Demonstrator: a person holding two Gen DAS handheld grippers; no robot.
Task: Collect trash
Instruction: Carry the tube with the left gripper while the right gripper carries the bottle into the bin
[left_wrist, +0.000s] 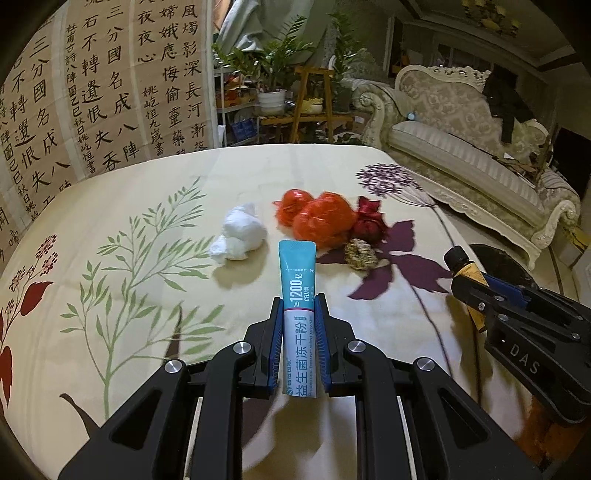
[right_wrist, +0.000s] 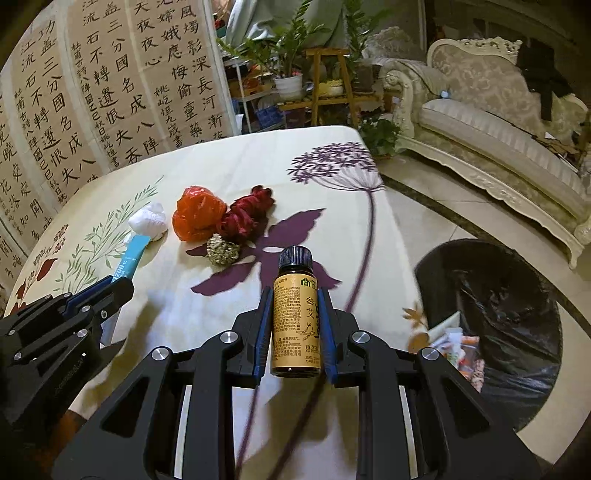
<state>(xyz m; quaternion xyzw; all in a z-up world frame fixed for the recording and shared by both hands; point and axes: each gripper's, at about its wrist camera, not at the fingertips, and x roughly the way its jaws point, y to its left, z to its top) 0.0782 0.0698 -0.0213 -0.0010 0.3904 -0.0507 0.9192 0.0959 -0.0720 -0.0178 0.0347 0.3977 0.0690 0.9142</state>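
My left gripper (left_wrist: 298, 301) is shut on a blue and white powder sachet (left_wrist: 298, 291), held above the table. My right gripper (right_wrist: 295, 295) is shut on a small brown bottle (right_wrist: 295, 314) with a black cap and tan label, also above the table. On the flowered tablecloth (left_wrist: 129, 229) lie a white crumpled tissue (left_wrist: 240, 232), an orange plastic wad (left_wrist: 321, 218), a dark red wrapper (left_wrist: 369, 221) and a small woven ball (left_wrist: 360, 254). The same pile shows in the right wrist view: tissue (right_wrist: 149, 219), orange wad (right_wrist: 197, 214), red wrapper (right_wrist: 247, 214), woven ball (right_wrist: 221, 251).
A black-lined trash bin (right_wrist: 495, 317) with some litter stands on the floor right of the table. A cream sofa (left_wrist: 461, 147) is beyond it. A calligraphy screen (left_wrist: 92, 92) and potted plants (left_wrist: 273, 74) stand behind the table.
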